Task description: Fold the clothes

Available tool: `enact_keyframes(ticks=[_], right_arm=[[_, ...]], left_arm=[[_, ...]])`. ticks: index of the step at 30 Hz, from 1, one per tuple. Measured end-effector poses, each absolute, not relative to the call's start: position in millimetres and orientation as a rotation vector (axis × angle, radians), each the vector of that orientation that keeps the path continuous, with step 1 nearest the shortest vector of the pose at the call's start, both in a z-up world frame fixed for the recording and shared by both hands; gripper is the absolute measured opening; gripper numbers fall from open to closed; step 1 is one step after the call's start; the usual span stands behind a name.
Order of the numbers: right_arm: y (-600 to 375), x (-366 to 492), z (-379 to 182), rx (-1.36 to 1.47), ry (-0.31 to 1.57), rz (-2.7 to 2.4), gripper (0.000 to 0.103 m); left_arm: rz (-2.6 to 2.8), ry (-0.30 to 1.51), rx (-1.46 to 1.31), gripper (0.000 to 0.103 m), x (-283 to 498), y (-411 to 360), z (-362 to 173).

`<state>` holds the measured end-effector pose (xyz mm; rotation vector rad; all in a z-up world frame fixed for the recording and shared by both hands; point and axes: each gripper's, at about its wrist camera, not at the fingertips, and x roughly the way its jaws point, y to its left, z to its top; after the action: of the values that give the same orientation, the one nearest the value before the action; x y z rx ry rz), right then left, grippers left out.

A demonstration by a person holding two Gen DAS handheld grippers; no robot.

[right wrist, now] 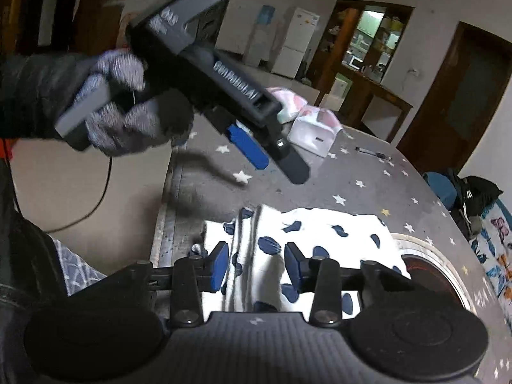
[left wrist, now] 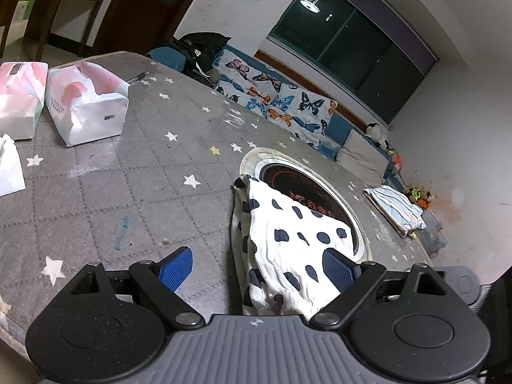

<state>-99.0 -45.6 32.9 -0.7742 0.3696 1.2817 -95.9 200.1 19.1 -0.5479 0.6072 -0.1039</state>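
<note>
The spotted garment (left wrist: 288,240), white cloth scattered with dark blue blotches, lies folded into a long strip on the grey star-patterned table cover (left wrist: 128,176) in the left wrist view, its far end overlapping a round dark mat with a pale rim (left wrist: 307,188). Its left edge shows stacked layers, and its surface is lightly crinkled. The left gripper (left wrist: 256,268) hovers low over its near end with the blue pads spread wide, one over bare cover and one above the cloth, gripping nothing. Further off on the cover sit two pink-and-white bags (left wrist: 86,102), a pen (left wrist: 138,76) and a folded striped cloth (left wrist: 396,208). In the right wrist view the spotted garment (right wrist: 320,233) appears as a broad rectangle near the table's edge, with several parallel pleats running along its left side and the round mat (right wrist: 428,265) at its right end. The right gripper (right wrist: 256,264) is poised above those pleats, its pads partly apart and not pressing on the cloth. Above, a gloved hand (right wrist: 121,102) holds the left gripper (right wrist: 265,156) over the cover, somewhat blurred.
</note>
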Motion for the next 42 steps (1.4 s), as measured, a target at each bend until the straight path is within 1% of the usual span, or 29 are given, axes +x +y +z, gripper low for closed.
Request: enact_keyframes(ticks=[5, 8, 12, 16, 18, 23, 29, 36, 42], right_arm=[[-34.9, -105.4, 16.5, -0.835, 0.372, 1.272, 0.037], [-33.6, -108.0, 14.8, -0.847, 0.343, 1.251, 0.032], [-38.1, -103.2, 15.5, -0.829, 0.37, 1.252, 0.028], [-42.0, -101.7, 18.5, -0.793, 0.384, 1.265, 0.015], [-45.2, -98.5, 25.8, -0.755, 0.393, 1.266, 0.011], [-60.3, -97.6, 45.5, -0.683, 0.41, 1.295, 0.011], [-71.9, -111.4, 46.8, -0.68, 0.388, 1.32, 0.011], [-79.5, -107.1, 62.2, -0.638, 0.394, 1.348, 0.01], [-76.3, -116.4, 47.7, -0.701, 0.438, 1.441, 0.01]], left_arm=[[-0.099, 0.611, -0.551, 0.09, -97.7, 202.3, 17.5], [-0.095, 0.616, -0.556, 0.09, -98.4, 202.7, 15.5], [-0.094, 0.618, -0.559, 0.09, -100.5, 202.6, 14.3], [-0.094, 0.616, -0.557, 0.09, -102.2, 201.5, 15.4], [-0.094, 0.612, -0.555, 0.09, -103.0, 201.6, 16.9], [-0.09, 0.602, -0.553, 0.09, -104.7, 203.2, 19.5], [-0.092, 0.607, -0.55, 0.09, -106.8, 201.9, 18.8], [-0.086, 0.644, -0.55, 0.091, -118.8, 199.2, 7.3], [-0.08, 0.647, -0.558, 0.091, -125.9, 199.3, 8.0]])
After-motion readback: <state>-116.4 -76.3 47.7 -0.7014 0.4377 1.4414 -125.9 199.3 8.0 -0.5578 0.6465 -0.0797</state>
